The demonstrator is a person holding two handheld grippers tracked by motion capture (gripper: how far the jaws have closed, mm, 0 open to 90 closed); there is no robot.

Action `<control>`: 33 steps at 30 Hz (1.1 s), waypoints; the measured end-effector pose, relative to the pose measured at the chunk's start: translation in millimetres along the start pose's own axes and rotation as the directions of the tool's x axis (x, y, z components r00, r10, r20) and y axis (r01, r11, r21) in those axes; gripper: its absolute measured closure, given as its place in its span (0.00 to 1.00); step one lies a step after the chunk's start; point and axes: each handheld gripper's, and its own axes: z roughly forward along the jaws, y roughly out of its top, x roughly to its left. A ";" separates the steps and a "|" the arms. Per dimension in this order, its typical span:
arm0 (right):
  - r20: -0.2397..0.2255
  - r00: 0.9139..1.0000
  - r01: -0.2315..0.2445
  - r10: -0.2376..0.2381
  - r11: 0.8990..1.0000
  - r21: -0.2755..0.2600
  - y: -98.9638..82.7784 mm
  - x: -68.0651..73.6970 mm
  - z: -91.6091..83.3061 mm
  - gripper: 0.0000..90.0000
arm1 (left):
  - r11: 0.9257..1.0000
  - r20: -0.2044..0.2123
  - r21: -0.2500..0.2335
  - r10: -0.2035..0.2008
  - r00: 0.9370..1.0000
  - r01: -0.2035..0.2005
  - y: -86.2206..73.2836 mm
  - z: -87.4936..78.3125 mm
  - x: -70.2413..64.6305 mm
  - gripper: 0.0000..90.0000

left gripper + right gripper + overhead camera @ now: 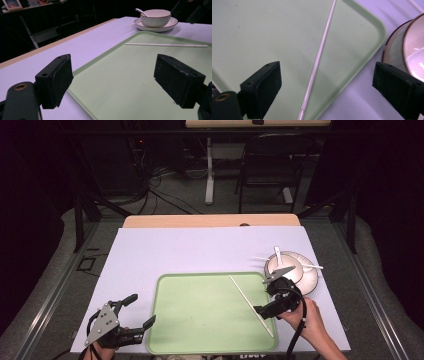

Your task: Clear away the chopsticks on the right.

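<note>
Right gripper (327, 92) jaws open astride thin white stick (319, 58) on pale green tray (200, 320); light, slippery, pinch mid-length. Left gripper (120, 80) jaws open.

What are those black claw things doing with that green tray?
A person holds a hand-held gripper in each hand at a table. The right hand-held gripper is open, above the right side of the green tray, near a long white chopstick lying on the tray. The left hand-held gripper is open too, at the tray's left edge, holding nothing. Beside the tray, a white bowl with a spoon in it sits on a plate.
</note>
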 end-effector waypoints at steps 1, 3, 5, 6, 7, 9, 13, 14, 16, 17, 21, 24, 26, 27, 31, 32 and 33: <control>0.007 1.000 0.005 -0.005 1.000 -0.005 0.7 -2.1 -2.5 0.07 | 1.000 -0.003 -0.005 -0.005 1.000 0.005 -0.3 -0.4 0.2 0.17; 0.017 1.000 0.017 -0.017 1.000 -0.016 1.6 -6.5 -7.7 0.06 | 1.000 -0.005 -0.010 -0.014 1.000 0.014 -0.7 -1.2 0.6 0.17; 0.033 0.999 0.039 -0.038 0.999 -0.032 1.7 -10.5 -13.5 0.07 | 1.000 -0.003 -0.011 -0.013 1.000 0.013 -0.9 -1.4 0.9 0.17; 0.047 0.998 0.048 -0.046 0.998 -0.048 1.5 -12.4 -16.6 0.06 | 1.000 -0.002 -0.011 -0.013 1.000 0.013 -0.9 -1.3 0.9 0.17; 0.054 0.997 0.058 -0.055 0.997 -0.055 1.8 -18.1 -22.8 0.03 | 1.000 -0.002 -0.010 -0.013 1.000 0.013 -0.9 -1.3 0.9 0.17; 0.058 0.997 0.057 -0.054 0.997 -0.055 2.0 -21.7 -25.9 0.01 | 1.000 -0.001 -0.013 -0.015 1.000 0.015 -1.0 -1.5 0.8 0.17; 0.081 0.995 0.057 -0.050 0.995 -0.082 2.9 -39.2 -37.8 0.00 | 1.000 -0.003 -0.011 -0.013 1.000 0.013 -0.6 -1.5 0.6 0.17; 0.089 0.995 0.058 -0.050 0.994 -0.093 3.5 -45.6 -41.8 0.00 | 1.000 -0.003 -0.010 -0.011 1.000 0.011 -0.5 -1.4 0.6 0.17; 0.096 0.994 0.056 -0.047 0.994 -0.097 5.0 -55.5 -47.7 0.00 | 1.000 -0.001 -0.007 -0.008 1.000 0.008 -0.4 -0.9 0.6 0.17; 0.103 0.994 0.055 -0.044 0.993 -0.104 5.7 -60.7 -50.4 0.00 | 1.000 -0.001 -0.008 -0.008 1.000 0.008 -0.4 -0.9 0.6 0.17; 0.124 0.991 0.057 -0.045 0.994 -0.098 9.7 -78.5 -58.8 0.00 | 1.000 -0.004 -0.009 -0.011 1.000 0.011 -0.4 -0.9 0.7 0.17; 0.126 0.991 0.055 -0.044 0.995 -0.086 13.4 -92.9 -61.8 0.00 | 1.000 -0.001 -0.009 -0.010 1.000 0.010 -0.4 -0.8 0.6 0.17; 0.128 0.991 0.050 -0.042 0.997 -0.062 16.6 -104.7 -61.5 0.00 | 1.000 -0.003 -0.010 -0.011 1.000 0.011 -0.4 -0.9 0.7 0.17; 0.131 0.990 0.051 -0.043 0.997 -0.060 18.3 -111.3 -61.4 0.00 | 1.000 -0.004 -0.010 -0.011 1.000 0.011 -0.4 -0.9 0.8 0.17; 0.133 0.990 0.041 -0.036 0.999 -0.035 24.1 -129.9 -58.0 0.00 | 1.000 -0.005 -0.010 -0.012 1.000 0.012 -0.5 -1.0 0.9 0.17; 0.137 0.990 0.037 -0.033 0.999 -0.026 25.8 -134.4 -56.5 0.00 | 1.000 -0.006 -0.012 -0.017 1.000 0.017 -0.6 -1.1 0.7 0.17; 0.136 0.990 0.039 -0.035 0.999 -0.024 27.5 -138.3 -55.1 0.00 | 1.000 -0.006 -0.014 -0.019 1.000 0.018 -0.7 -1.2 0.8 0.17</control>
